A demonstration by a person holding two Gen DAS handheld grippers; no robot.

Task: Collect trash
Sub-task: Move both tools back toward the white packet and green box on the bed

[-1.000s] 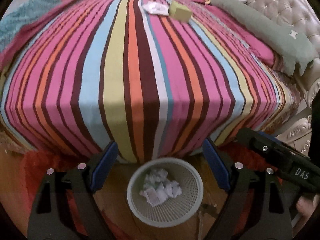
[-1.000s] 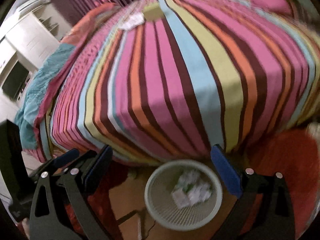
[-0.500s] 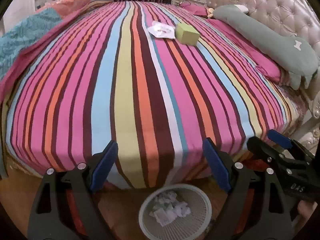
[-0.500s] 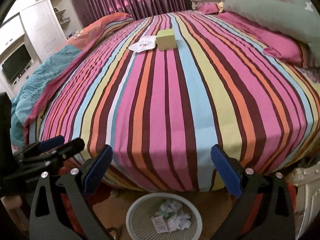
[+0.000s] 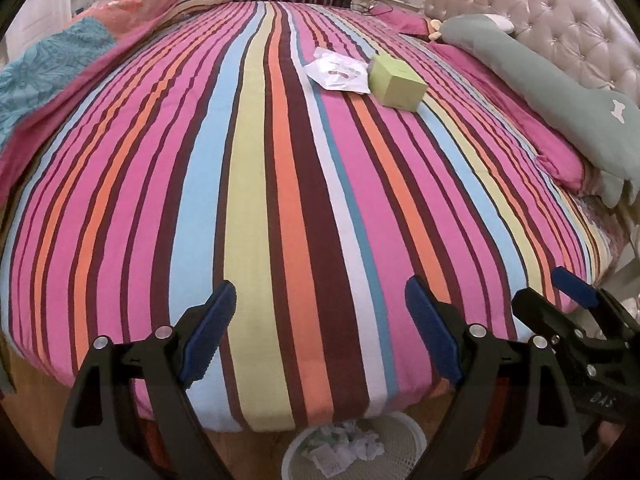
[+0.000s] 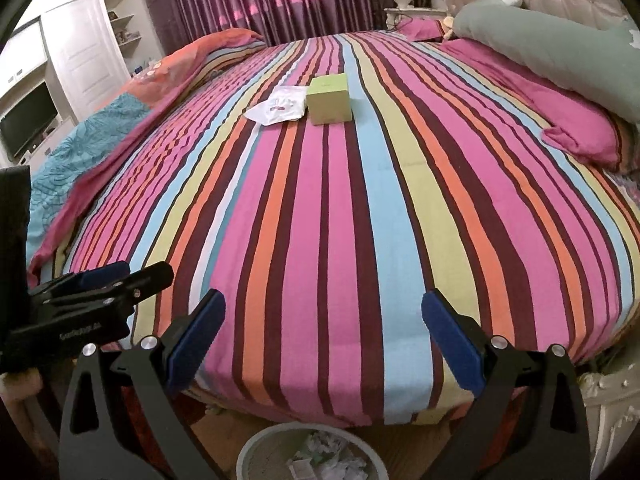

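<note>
2 pieces of trash remain on the striped bed (image 5: 280, 200): a green cardboard box (image 5: 396, 82) and a flat white plastic wrapper (image 5: 340, 72) touching its left side, both lying far up the cover toward the headboard. At the foot of the bed, on the floor, stands a white mesh wastebasket (image 6: 256, 454) that already holds crumpled paper and a small carton. Both claws are released and carry nothing: the left claw (image 5: 320, 332) and the right claw (image 6: 324, 344) each show their blue pads spread wide over the near edge of the bed, well apart from either item. The step in hand looks like the reach out from above the basket toward the next pickup. I judge the next move calls for a long stretch across the cover, with 1 claw straddling the box at its side faces, while the thin wrapper likely needs a pinch at a raised edge because it lies flat on soft fabric.
</note>
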